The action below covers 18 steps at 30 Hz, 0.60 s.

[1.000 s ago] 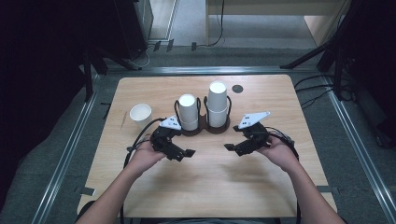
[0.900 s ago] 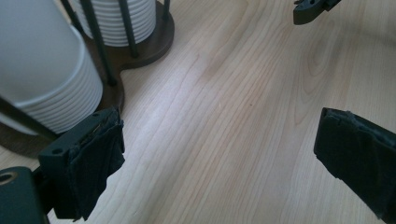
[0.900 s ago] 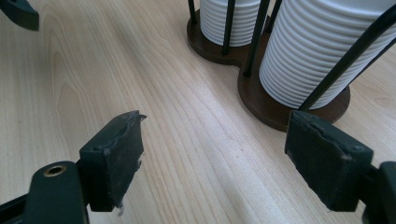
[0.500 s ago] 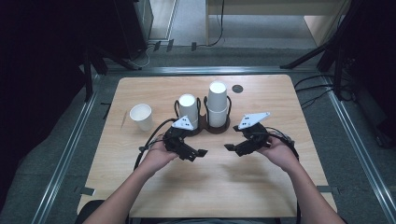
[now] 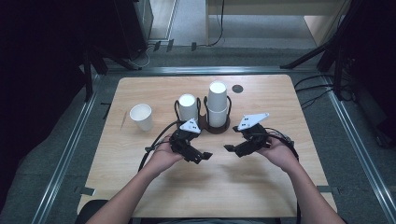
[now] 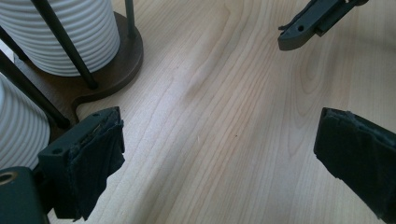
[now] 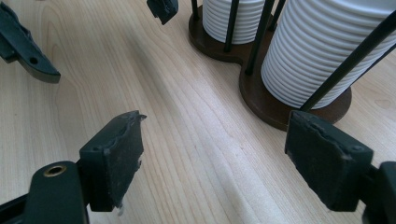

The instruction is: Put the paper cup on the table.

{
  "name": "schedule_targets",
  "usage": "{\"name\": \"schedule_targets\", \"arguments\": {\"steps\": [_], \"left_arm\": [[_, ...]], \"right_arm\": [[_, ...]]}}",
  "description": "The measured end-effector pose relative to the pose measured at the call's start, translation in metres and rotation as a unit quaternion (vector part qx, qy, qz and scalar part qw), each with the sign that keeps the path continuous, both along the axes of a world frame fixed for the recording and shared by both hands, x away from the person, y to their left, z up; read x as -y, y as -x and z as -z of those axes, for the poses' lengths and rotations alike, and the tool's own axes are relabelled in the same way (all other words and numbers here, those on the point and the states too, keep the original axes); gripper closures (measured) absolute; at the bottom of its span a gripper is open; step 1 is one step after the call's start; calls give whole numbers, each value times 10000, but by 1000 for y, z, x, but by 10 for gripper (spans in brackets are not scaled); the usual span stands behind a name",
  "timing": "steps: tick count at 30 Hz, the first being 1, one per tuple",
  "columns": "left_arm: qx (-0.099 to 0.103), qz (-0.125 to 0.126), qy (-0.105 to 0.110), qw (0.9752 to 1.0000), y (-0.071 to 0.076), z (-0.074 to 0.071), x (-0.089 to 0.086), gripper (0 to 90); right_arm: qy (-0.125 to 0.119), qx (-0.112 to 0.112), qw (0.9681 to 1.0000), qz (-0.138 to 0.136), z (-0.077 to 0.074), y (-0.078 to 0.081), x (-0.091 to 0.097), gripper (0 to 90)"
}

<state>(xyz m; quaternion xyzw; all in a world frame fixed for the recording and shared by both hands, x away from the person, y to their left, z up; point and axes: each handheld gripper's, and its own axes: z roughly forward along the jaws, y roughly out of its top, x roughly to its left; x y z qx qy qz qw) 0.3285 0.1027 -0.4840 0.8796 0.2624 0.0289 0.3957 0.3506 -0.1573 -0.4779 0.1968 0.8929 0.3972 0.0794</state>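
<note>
Evidently both grippers, left and right, hover over the tabletop with fingers spread wide, holding nothing. Stacked paper cups stand in the holder just beyond; they look light and crushable, so grip the ribbed wall gently.

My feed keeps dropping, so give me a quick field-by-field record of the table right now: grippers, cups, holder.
left gripper: open, holding nothing, over bare wood in front of the holder
right gripper: open, holding nothing, facing the left one
cup holder: dark two-slot stand, mid table
left stack: white ribbed cups, shorter
right stack: white ribbed cups, taller
loose cup: upright, left of the holder, apart from it
table: light wood
</note>
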Motion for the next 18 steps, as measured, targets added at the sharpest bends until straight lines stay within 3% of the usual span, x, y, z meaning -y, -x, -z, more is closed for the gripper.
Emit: {"name": "schedule_targets", "arguments": {"steps": [18], "left_arm": [[-93,-67,75,9999,-4,2,-6,19]], "right_arm": [[-25,14,10000,-26,-1,1,0,194]]}}
